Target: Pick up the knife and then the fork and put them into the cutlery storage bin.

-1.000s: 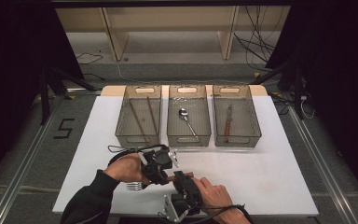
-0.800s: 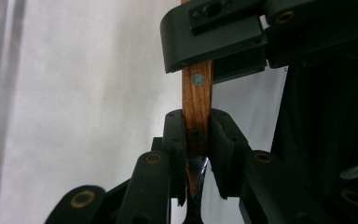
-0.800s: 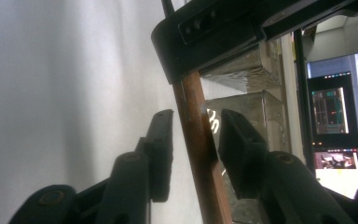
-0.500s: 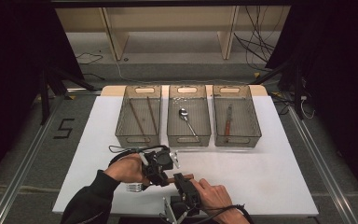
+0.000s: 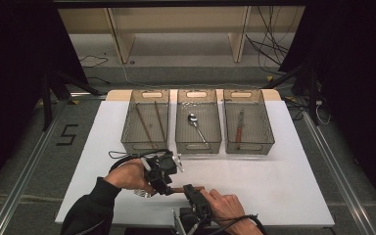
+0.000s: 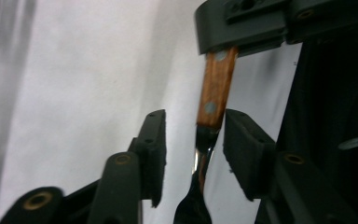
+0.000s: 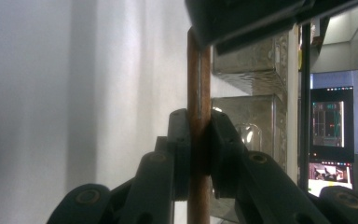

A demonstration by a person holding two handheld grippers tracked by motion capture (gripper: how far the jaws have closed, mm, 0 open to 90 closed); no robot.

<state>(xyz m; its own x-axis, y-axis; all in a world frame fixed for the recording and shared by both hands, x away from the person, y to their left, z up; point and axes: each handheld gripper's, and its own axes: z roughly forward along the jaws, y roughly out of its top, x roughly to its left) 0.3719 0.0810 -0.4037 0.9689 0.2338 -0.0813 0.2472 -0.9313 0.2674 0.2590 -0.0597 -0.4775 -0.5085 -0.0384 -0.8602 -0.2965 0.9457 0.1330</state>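
The right tool (image 7: 195, 140) is clamped on the wooden handle of a fork (image 7: 198, 84), its two black jaws pressed flat against the handle's sides in the right gripper view. In the left gripper view the left tool (image 6: 193, 140) stands open, its jaws spread on either side of the fork's neck where wood meets metal, with a gap visible on each side and no contact that I can make out. The handle shows two metal rivets there, and its far end runs up into the right tool.

From the high view, the left tool (image 5: 162, 171) and right tool (image 5: 195, 193) meet near the front edge of the white counter (image 5: 274, 186), with the fork (image 5: 183, 189) lying roughly level between them, just above the surface. Well behind, three clear bins sit side by side: the left bin (image 5: 145, 120) holds chopsticks (image 5: 152, 121), the middle bin (image 5: 198, 120) a spoon (image 5: 196, 126), the right bin (image 5: 248, 120) a knife (image 5: 239, 125).
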